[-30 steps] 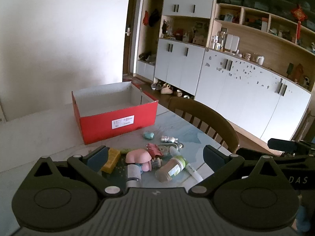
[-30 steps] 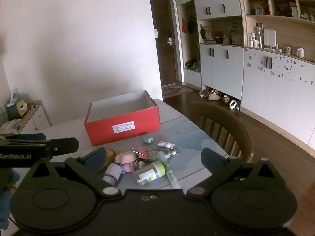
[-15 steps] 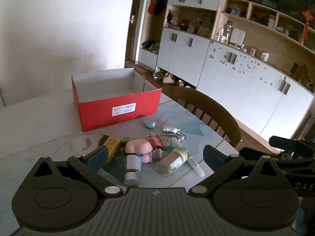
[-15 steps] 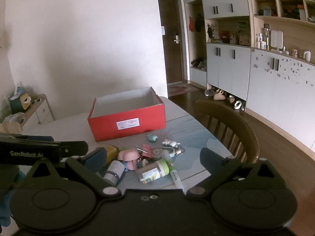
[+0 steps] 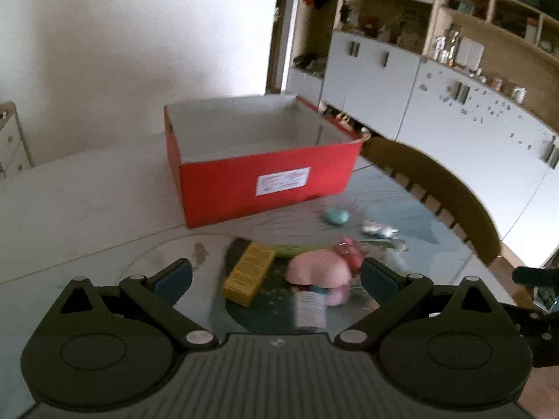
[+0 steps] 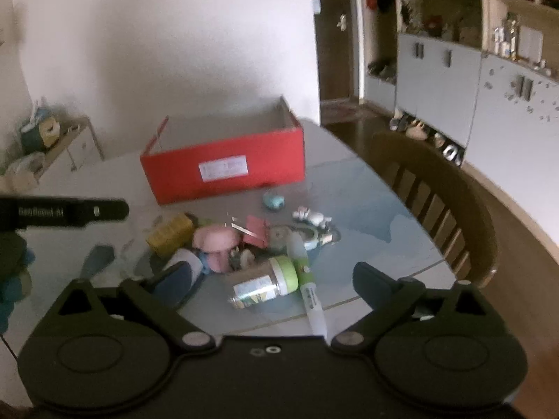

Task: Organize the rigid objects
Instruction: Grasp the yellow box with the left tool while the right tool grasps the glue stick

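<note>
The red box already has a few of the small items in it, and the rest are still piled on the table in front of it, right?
Not quite: the red box holds nothing that shows; the left wrist view shows only its bare white inside. The small items still lie piled on the table in front of it.

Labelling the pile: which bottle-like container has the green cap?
The clear jar lying on its side, nearest the right gripper; the white-labelled bottle has none.

Ahead and to the right of the grippers we see a wooden chair at the table; beyond it, white cabinets and a dark door.
</note>
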The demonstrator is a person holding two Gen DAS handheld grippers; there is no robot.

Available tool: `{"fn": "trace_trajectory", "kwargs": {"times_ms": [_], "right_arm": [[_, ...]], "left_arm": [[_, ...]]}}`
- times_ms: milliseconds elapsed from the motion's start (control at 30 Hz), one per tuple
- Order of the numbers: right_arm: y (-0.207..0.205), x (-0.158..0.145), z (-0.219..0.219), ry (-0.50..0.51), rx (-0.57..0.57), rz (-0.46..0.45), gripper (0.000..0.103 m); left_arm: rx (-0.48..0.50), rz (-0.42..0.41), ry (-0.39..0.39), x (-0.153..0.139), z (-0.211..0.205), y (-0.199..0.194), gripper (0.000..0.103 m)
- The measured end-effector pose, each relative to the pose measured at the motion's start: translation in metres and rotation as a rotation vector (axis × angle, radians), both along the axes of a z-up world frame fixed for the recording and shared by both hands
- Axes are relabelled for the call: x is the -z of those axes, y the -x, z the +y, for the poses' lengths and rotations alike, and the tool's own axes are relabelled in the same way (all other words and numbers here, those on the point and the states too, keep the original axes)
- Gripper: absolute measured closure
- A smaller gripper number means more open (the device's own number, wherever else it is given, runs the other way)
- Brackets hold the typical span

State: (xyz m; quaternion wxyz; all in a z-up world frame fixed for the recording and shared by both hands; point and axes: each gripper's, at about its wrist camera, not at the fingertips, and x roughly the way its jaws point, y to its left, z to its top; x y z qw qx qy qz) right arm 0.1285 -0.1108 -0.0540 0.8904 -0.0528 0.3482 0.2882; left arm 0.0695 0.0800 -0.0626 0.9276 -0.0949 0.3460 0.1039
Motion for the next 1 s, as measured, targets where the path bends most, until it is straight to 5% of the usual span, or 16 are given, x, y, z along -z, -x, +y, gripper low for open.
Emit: {"fn": "trace_trajectory", "kwargs": {"times_ms": [567, 700, 900, 1000], "right_arm": [[-0.064, 0.069, 0.012, 0.164, -0.083, 0.101, 0.037], [-0.071, 0.076, 0.015, 0.184, -0.097, 0.109, 0.046], [-0.081, 0.085, 0.019, 0.198, -0.109, 0.129, 0.064], [-0.083, 0.087, 0.022, 0.206, -0.118, 0.129, 0.066]], "left_arm": [[0.011, 0.165, -0.052, 0.081, 0.044, -0.075, 0.001], [0.016, 0.211, -0.046, 0.092, 0.046, -0.084, 0.020], [0.043, 0.224, -0.055, 0.099, 0.043, -0.089, 0.032], [0.061, 0.225, -0.078, 0.101, 0.040, -0.091, 0.039]]}}
